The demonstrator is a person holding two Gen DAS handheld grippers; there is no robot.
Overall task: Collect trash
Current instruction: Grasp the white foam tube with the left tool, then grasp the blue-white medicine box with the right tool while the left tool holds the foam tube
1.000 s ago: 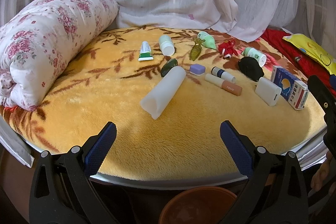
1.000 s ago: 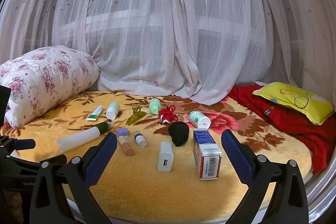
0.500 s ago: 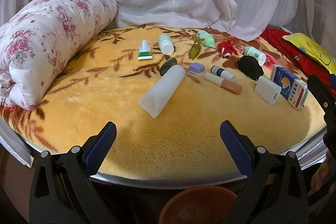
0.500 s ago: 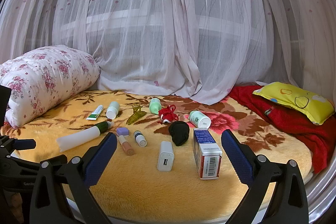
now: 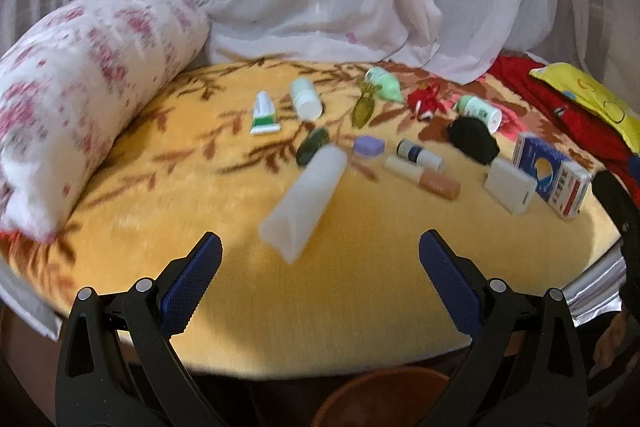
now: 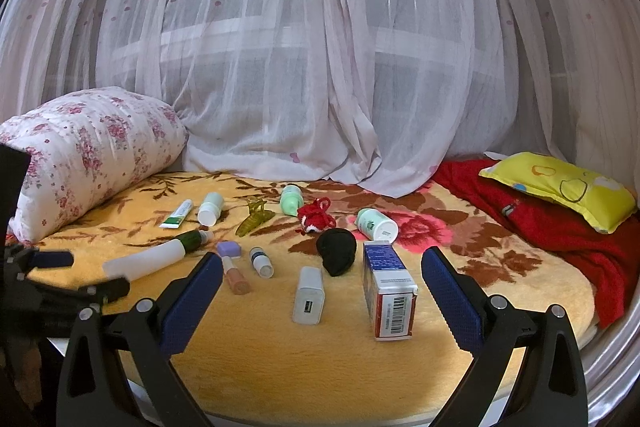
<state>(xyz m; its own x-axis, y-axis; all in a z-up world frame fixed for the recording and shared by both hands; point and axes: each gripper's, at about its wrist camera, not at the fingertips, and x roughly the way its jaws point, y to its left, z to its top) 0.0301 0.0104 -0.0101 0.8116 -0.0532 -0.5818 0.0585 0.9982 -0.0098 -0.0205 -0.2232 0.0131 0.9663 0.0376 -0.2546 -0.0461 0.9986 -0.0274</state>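
Note:
Several small items lie scattered on a yellow floral blanket (image 5: 360,291). A large white tube with a dark green cap (image 5: 306,197) (image 6: 148,259) lies nearest my left gripper (image 5: 320,251), which is open and empty just short of it. My right gripper (image 6: 322,275) is open too, above a white charger block (image 6: 309,295) and beside a blue, white and red box (image 6: 390,291). Further back lie a pink stick (image 6: 236,275), a lilac cap (image 6: 229,249), a black cloth lump (image 6: 337,251), small bottles (image 6: 378,224), a green-white tube (image 5: 264,115) and a red yarn toy (image 6: 316,215).
A rolled floral quilt (image 5: 72,99) fills the left side. Red cloth (image 6: 552,227) and a yellow pillow (image 6: 560,187) lie on the right. Sheer curtains (image 6: 320,67) hang behind. A brown bucket rim (image 5: 380,399) shows below the bed's front edge.
The left wrist view has shifted slightly and gone blurry, so the left gripper is moving; the white tube sits a little nearer and lower in the view. The right gripper has barely moved.

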